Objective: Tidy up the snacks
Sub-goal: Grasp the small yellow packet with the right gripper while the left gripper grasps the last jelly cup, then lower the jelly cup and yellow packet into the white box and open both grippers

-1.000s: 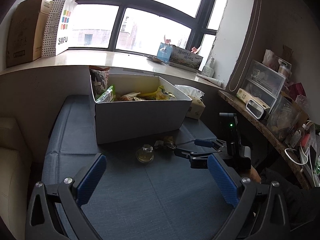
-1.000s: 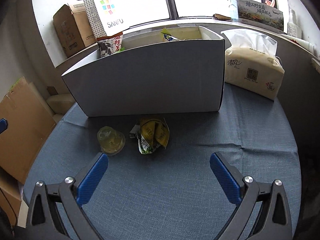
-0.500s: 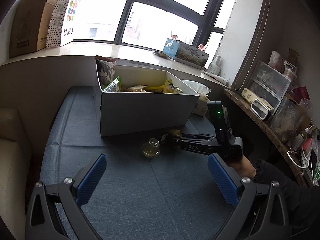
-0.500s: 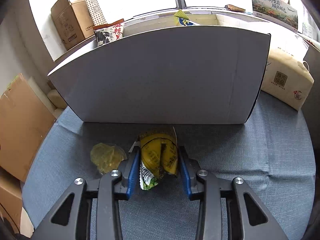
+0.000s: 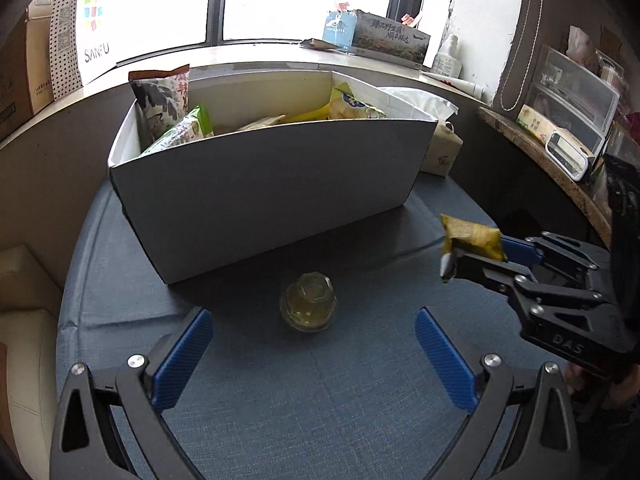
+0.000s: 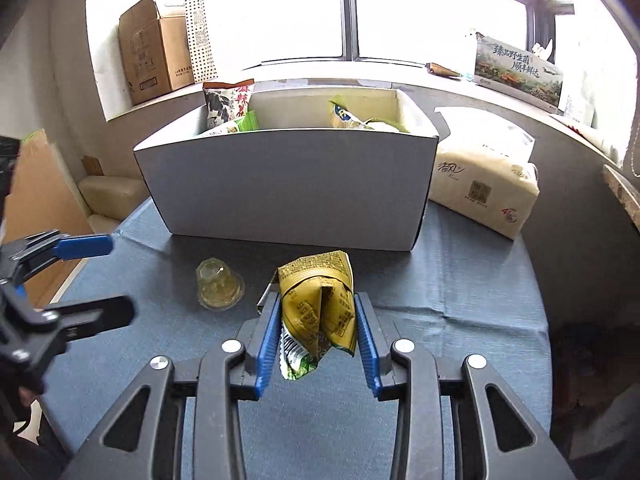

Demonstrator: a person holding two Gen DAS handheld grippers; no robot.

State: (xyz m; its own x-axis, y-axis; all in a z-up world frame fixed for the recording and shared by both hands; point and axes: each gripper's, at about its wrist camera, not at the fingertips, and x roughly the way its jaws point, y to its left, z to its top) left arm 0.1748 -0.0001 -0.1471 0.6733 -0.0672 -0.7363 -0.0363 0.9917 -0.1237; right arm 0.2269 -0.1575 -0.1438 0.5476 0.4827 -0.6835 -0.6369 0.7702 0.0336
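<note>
Two grippers — right fingers clamp the yellow packet off the cloth, left fingers gape before the jelly cup.

Bright daylight pours through the dark-framed window. Below it runs a pale sill, carrying a cardboard carton and a dotted paper bag at its left end. The table in front of the window wears blue-grey cloth; right of the window, a side ledge holds clear drawers.
</note>
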